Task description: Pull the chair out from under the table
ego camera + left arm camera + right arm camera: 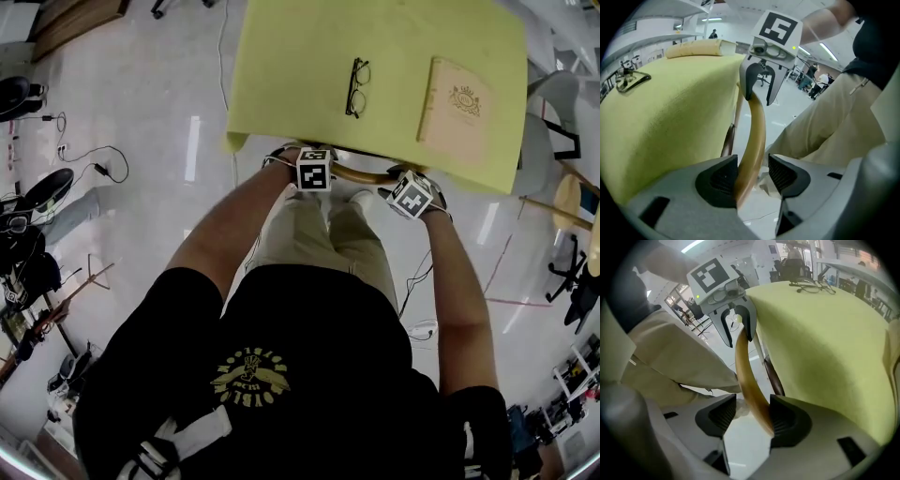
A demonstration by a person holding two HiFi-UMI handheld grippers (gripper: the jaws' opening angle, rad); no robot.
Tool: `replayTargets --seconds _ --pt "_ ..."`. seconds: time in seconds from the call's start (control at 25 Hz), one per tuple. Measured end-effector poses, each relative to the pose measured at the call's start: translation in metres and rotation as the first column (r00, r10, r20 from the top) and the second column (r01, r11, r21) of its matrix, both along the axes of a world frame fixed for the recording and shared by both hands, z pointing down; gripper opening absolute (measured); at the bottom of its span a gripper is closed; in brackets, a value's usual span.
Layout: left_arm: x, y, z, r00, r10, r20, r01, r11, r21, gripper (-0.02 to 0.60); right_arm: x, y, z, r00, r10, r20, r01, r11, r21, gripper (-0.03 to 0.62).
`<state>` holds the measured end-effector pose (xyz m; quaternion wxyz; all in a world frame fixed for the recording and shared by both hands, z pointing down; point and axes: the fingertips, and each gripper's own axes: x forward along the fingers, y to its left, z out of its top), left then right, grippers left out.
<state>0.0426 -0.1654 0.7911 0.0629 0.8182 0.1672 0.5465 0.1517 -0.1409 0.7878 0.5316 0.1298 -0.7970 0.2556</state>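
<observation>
Since the chair [361, 175] is tucked right in under the table [281, 56], only its curved wooden top rail [754, 131] shows past the near edge of the yellow cloth [394, 37], just in front of the person's legs. Both grippers straddle that rail, one toward each end. The left gripper [752, 176] has its jaws apart with the rail between them: the wood lies against the pad nearer the table, and a clear gap remains to the other pad. The right gripper [752, 416] mirrors it, jaws apart, rail resting on the table-side pad and daylight on the leg side. Neither is clamped yet. The rail looks like stiff bent wood with a smooth, varnished face, so it should take a firm squeeze without flexing but could slide in the pads; the ribbed pad faces ought to help. It is narrow enough to sit well inside the jaws. The chair is probably moderately heavy and will drag on the polished floor [169, 187] rather than lift, so a level pull with both sides together seems wise, to stop it twisting. Glasses [357, 87] and a book [455, 111] lie on the cloth, whose edge hangs close to the rail, so snagging it is the risk.
</observation>
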Motion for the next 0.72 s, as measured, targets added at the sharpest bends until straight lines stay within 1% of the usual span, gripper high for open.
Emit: replayTargets --seconds 0.12,0.2,0.32,0.4,0.56,0.72 --pt "0.004 -0.005 0.007 0.998 -0.065 0.009 0.065 0.998 -0.012 0.178 0.001 -0.006 0.014 1.000 0.028 -0.004 -0.028 1.000 -0.002 0.195" --pt "0.004 -0.005 0.009 0.997 -0.073 0.028 0.074 0.997 -0.009 0.181 0.000 -0.007 0.018 0.999 0.042 -0.004 -0.042 0.999 -0.005 0.209" --pt "0.004 -0.005 0.011 0.997 -0.063 0.052 0.063 0.998 -0.005 0.186 -0.001 -0.009 0.019 0.999 0.035 -0.027 -0.035 0.999 -0.001 0.225" --pt "0.004 -0.006 0.013 0.996 -0.063 0.067 0.063 0.998 0.002 0.188 -0.003 -0.011 0.018 0.999 0.023 -0.038 -0.023 1.000 0.011 0.225" --pt "0.004 -0.002 0.012 0.992 -0.076 0.103 0.075 0.997 0.014 0.189 -0.001 -0.007 0.016 1.000 -0.004 -0.026 0.005 0.999 0.047 0.225" --pt "0.005 0.014 0.012 0.987 -0.060 0.148 0.058 0.998 0.015 0.187 0.004 0.002 0.015 0.996 -0.078 -0.032 0.080 0.996 0.041 0.218"
